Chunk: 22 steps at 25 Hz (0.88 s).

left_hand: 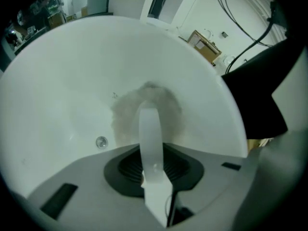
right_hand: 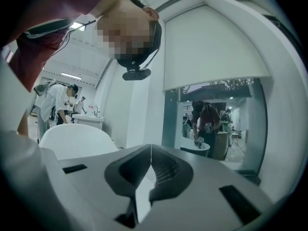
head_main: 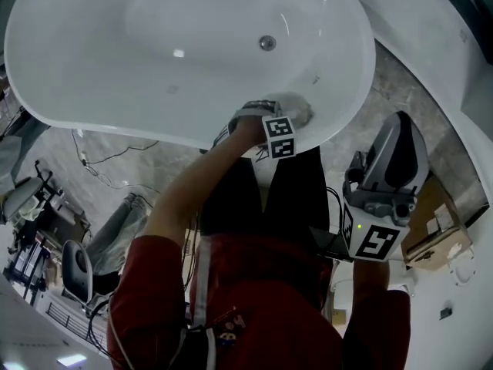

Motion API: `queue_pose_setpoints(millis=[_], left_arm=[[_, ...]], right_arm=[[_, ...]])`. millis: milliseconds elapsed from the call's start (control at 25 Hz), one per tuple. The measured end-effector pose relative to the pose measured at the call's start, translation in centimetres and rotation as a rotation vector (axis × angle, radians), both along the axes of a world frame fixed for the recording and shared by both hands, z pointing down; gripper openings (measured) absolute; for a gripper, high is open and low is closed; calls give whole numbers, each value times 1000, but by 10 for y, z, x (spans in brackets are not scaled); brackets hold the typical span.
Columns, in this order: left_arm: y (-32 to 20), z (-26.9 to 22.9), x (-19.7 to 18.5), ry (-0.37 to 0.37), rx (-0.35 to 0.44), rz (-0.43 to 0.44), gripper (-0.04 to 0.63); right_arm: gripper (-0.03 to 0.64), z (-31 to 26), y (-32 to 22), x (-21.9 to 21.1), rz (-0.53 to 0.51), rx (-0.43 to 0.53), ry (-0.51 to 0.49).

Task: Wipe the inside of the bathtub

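Bathtub (head_main: pixel 154 60): left gripper (left_hand: pixel 149 107) clamps cloth (left_hand: pixel 124 112) on inner wall near rim; right gripper (right_hand: pixel 150 150) closed, empty, outside.

Bathtub (head_main: pixel 92 68) rim cropped above; cloth (head_main: pixel 299 114) half hidden

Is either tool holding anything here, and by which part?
The left tool is shut on a pale grey fluffy cloth, seemingly near its middle, pressing it on the inner wall of the white bathtub. The right tool is shut, empty.

Grey cloth (left_hand: pixel 126 110) in left gripper (left_hand: pixel 149 108), against bathtub (left_hand: pixel 72 71)
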State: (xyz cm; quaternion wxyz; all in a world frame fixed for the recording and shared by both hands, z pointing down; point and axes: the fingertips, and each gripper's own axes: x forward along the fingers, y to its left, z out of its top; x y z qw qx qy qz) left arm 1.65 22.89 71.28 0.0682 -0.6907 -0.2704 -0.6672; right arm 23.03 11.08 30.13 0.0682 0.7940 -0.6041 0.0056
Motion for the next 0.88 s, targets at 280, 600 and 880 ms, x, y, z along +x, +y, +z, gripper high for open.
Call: queue_pose_setpoints(millis=[280,600,880], left_arm=[[-28,85,-4,-68,78,-22,92],[-58,169,-11,-102,146,-31,92],[-85,220,-14,-135,212,-43,92]], right_arm=[[12,76,-24,-2,-69,-28,-33],[12,150,-36,-7,-134,-80,-72],[12,184,-45,-9,-150,-101,-136]])
